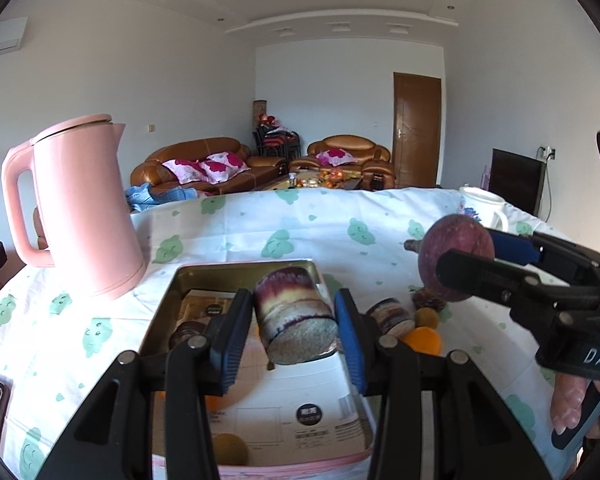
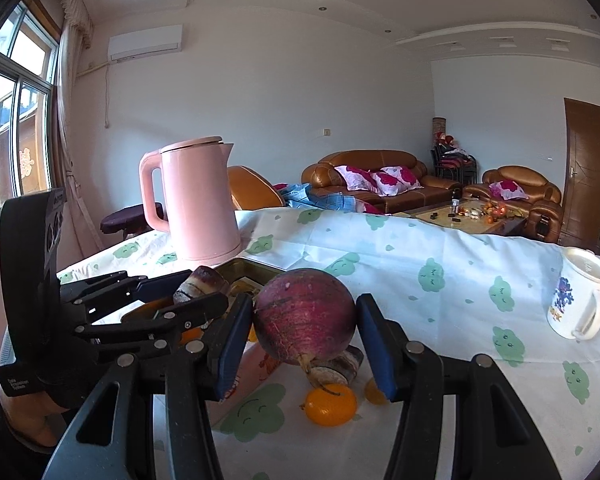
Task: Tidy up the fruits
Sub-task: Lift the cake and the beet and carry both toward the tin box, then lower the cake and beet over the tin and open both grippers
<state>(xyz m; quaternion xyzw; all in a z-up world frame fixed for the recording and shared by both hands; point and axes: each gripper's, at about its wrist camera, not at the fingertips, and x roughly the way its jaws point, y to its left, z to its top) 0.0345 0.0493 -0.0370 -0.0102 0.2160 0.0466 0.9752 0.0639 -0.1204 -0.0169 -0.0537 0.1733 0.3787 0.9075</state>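
In the left wrist view my left gripper [image 1: 292,312] is shut on a short cut cylinder piece [image 1: 296,316], banded purple and yellow, held above a pink-rimmed metal tray [image 1: 166,304]. To the right, my right gripper [image 1: 470,248] is shut on a round dark-purple fruit [image 1: 456,256]. The right wrist view shows that round fruit [image 2: 304,316] pressed between the blue pads of the right gripper [image 2: 304,320], above the tablecloth. The left gripper [image 2: 192,296] with its cut piece [image 2: 202,280] sits at the left. An orange fruit [image 2: 331,404] and another cut piece [image 2: 340,366] lie below.
A pink kettle [image 1: 84,208] stands left of the tray, and a white mug [image 2: 580,300] stands at the far right. The tray holds a dark piece [image 1: 186,332] and a brownish round fruit [image 1: 230,448]. More small fruits [image 1: 424,320] lie just right of the tray.
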